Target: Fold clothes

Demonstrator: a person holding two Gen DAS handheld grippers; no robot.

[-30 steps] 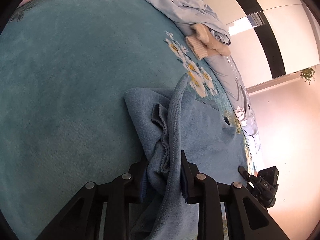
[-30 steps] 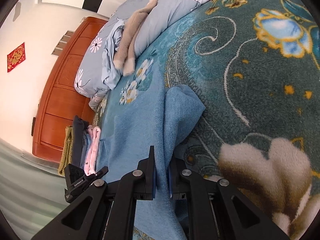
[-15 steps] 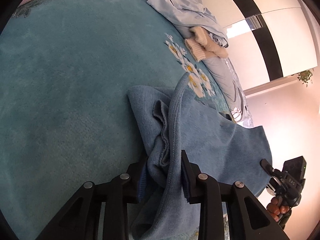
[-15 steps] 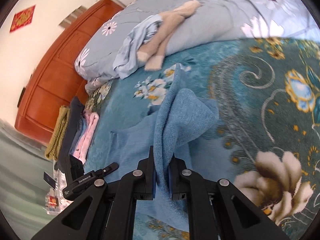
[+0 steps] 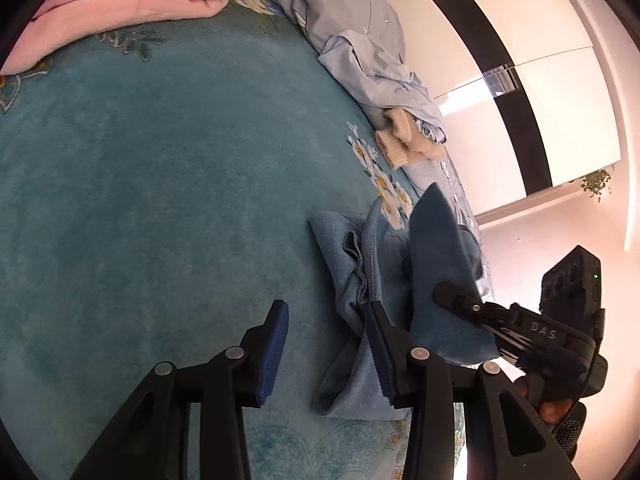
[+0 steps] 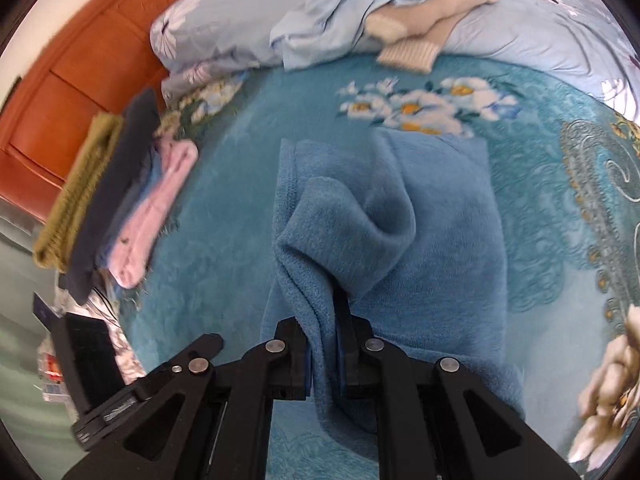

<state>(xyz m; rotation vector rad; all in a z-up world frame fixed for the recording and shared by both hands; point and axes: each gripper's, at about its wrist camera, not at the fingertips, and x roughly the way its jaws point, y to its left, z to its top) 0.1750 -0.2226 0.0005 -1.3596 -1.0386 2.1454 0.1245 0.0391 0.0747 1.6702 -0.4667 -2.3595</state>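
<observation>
Now the left tongs (image 5: 328, 354) stand apart, gripping nothing, while the right tongs (image 6: 324, 344) are clamped on a bunched edge of the blue towel (image 6: 420, 248), which lies mid-frame on the teal bedspread (image 6: 224, 184). Held by one edge only, the fold could sag and slide open, likely leaving it crooked.

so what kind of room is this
Most likely a bedroom: a teal floral blanket covers a bed, a flowered pillow lies against a wooden headboard, and folded clothes are stacked beside it.
</observation>
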